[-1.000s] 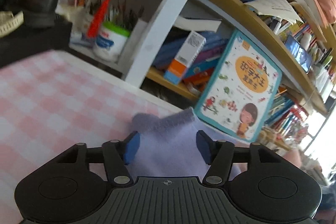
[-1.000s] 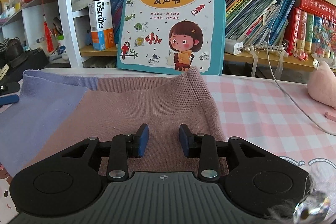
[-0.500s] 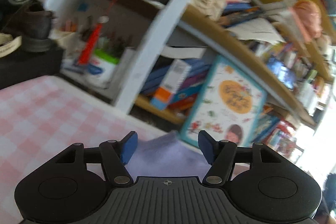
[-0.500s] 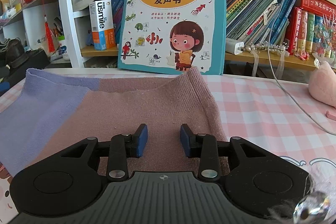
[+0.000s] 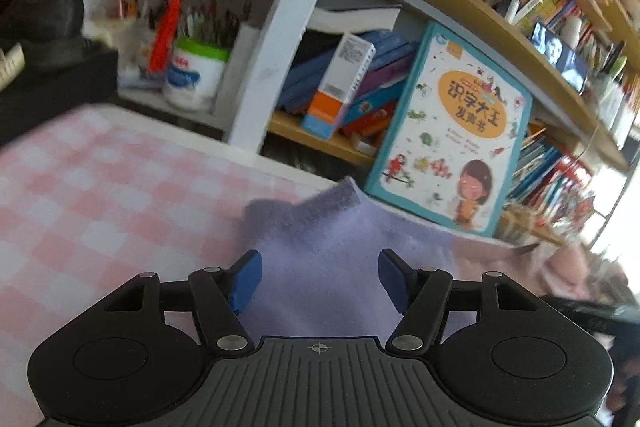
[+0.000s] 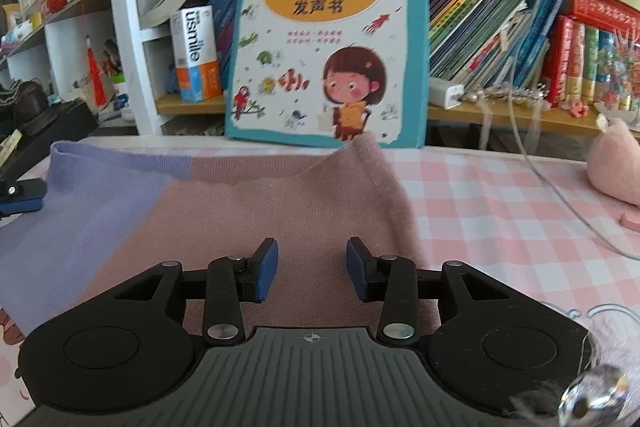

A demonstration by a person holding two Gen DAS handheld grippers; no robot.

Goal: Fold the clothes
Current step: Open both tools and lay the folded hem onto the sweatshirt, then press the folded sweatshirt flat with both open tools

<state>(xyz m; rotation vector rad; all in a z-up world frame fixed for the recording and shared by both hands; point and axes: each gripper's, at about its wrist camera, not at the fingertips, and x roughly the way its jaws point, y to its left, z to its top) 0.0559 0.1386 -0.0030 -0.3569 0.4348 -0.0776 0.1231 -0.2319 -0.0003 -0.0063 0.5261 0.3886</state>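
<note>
While the sweater (image 6: 248, 211) lies flat on the table (image 6: 500, 211) beneath both jaws, the right gripper (image 6: 312, 269) has just been opening, nothing pinched; the left gripper (image 5: 320, 279) gapes wide, empty.

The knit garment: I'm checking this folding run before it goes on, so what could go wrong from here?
Both grippers stand open over the knit garment, the right gripper having just opened wider, so a closing grab may pinch only the top layer. The white cable lies near the garment's right edge; a sweeping fold might snag it.
</note>
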